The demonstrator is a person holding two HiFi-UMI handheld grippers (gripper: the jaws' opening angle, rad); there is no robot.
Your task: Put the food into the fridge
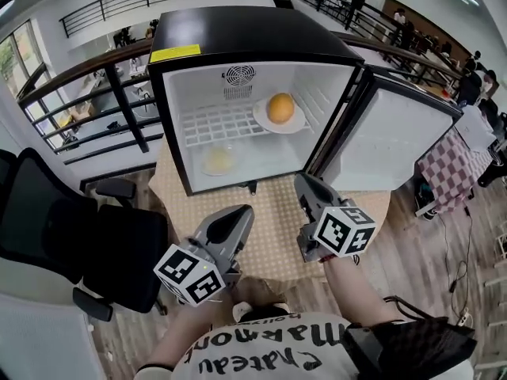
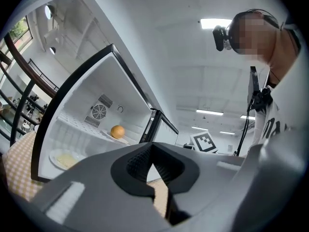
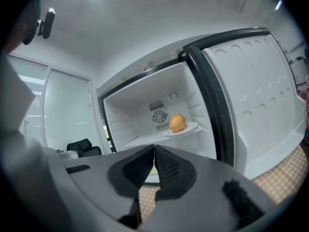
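**Both foods sit inside the open fridge**

The round orange food [image 1: 280, 108] shows no long axis. It sits on a white plate [image 1: 260, 117] at the right of the wire shelf in the black-topped, white-lined mini fridge [image 1: 238, 34]. A pale yellow flat food [image 1: 219, 160] lies on the fridge floor, at the left. The print on the yellow label [image 1: 175, 53] is too small to read. The person's shirt reads "Chateau Marmont". The left claw [image 1: 240, 212] and right claw [image 1: 305, 183] are both pressed together and empty, above the beige-checked worktop [image 1: 277, 220].
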